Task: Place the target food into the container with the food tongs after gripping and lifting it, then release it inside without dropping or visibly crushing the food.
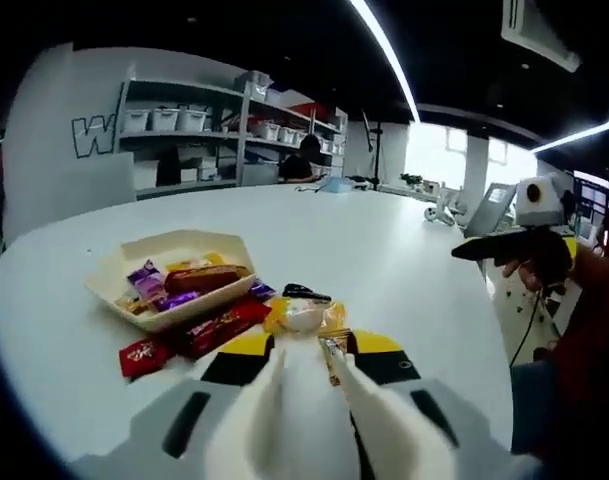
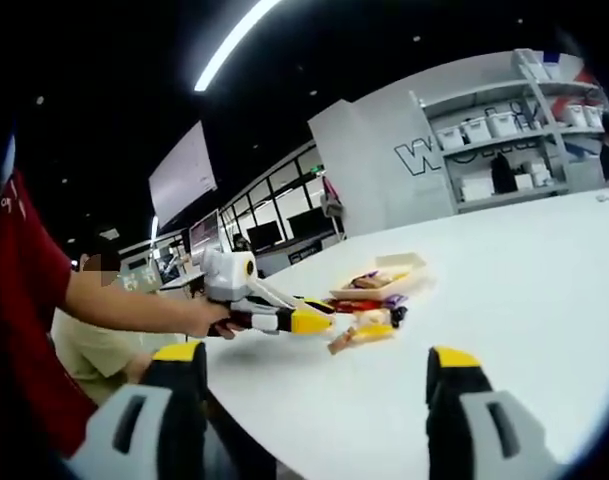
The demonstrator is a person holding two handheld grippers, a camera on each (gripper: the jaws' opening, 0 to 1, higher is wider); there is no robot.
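Left gripper view looks along cream tongs [image 1: 302, 385] clamped in the left gripper [image 1: 309, 365], their tips slightly parted just short of a yellow-wrapped snack [image 1: 304, 316] on the smooth white table [image 1: 384, 250], apparently holding nothing. That crinkly packet, likely the target, lies just beside a shallow cream container [image 1: 179, 248] already holding wrapped sweets; it looks light, soft and slippery, best pinched gently across its middle. Right gripper view shows the right gripper [image 2: 314, 385] spread wide and empty, well apart from the food.
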